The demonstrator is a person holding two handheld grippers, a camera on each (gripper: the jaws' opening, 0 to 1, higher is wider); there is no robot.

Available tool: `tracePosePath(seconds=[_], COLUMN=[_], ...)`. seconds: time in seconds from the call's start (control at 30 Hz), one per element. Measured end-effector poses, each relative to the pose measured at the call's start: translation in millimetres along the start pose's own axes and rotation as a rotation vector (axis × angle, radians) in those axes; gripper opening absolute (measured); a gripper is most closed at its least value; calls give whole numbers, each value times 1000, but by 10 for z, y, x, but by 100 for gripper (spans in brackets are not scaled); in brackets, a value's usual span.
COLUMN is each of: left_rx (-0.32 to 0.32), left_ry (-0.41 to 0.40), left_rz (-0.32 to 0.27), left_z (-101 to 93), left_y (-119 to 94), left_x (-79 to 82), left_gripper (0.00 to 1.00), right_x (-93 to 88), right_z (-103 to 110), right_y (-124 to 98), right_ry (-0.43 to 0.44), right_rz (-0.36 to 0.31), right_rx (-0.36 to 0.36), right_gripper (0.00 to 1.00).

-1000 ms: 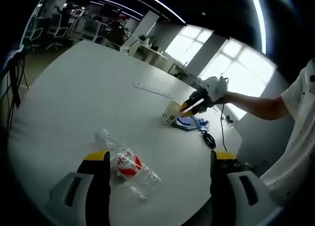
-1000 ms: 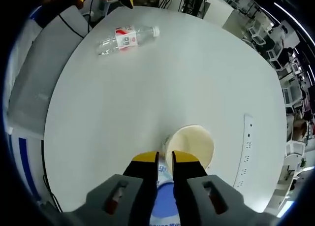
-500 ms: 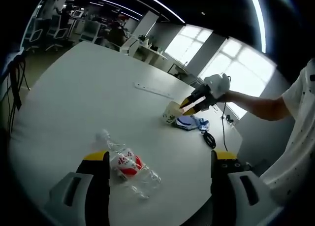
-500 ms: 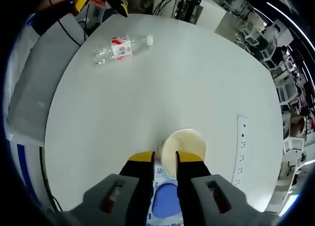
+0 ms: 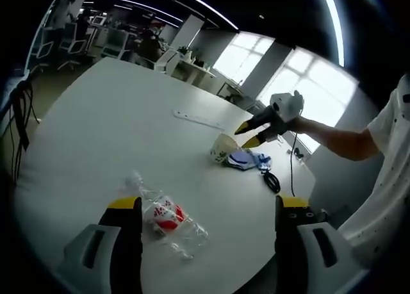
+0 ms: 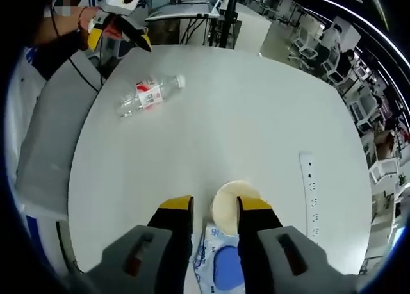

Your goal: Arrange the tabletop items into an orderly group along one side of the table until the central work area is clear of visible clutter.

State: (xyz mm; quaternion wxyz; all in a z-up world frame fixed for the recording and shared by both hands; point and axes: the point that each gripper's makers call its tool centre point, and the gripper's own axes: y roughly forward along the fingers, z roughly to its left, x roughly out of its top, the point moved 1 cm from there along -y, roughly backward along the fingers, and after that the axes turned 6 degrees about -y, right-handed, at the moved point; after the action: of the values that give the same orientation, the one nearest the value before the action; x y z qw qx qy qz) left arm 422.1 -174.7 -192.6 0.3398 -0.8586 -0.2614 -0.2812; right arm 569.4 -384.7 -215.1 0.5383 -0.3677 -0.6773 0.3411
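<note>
A clear plastic bottle (image 5: pixel 165 218) with a red label lies on its side on the white round table (image 5: pixel 109 127), just beyond my left gripper (image 5: pixel 208 204), which is wide open and empty. Farther off stand a paper cup (image 5: pixel 221 148) and a blue-and-white packet (image 5: pixel 246 158). My right gripper (image 5: pixel 251 132), held by a gloved hand, hovers above the cup. In the right gripper view that gripper (image 6: pixel 214 204) is open over the cup (image 6: pixel 225 209), with the packet (image 6: pixel 221 268) beneath it. The bottle (image 6: pixel 148 95) lies across the table (image 6: pixel 256 114), near the left gripper (image 6: pixel 122 25).
A white power strip (image 5: pixel 198 118) lies flat beyond the cup, and it sits to the right of the cup as the power strip (image 6: pixel 309 195). A black cable (image 5: pixel 271 180) lies by the packet. Office desks and chairs (image 5: pixel 77 34) surround the table.
My right gripper has lifted up and away from the cup and its jaws have spread apart. The left gripper and the bottle have stayed where they were.
</note>
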Motion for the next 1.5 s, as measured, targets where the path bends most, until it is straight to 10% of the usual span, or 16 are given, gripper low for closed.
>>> tracePosePath(seconds=[1.5], left_rx=[-15], left_ry=[35], left_rz=[-20], left_z=[-123], left_y=[-199], left_x=[138], left_gripper=[90], right_x=[1035], right_z=[336], right_y=[54], right_ry=[525], right_rz=[-394], right_rx=[210], right_gripper=[46])
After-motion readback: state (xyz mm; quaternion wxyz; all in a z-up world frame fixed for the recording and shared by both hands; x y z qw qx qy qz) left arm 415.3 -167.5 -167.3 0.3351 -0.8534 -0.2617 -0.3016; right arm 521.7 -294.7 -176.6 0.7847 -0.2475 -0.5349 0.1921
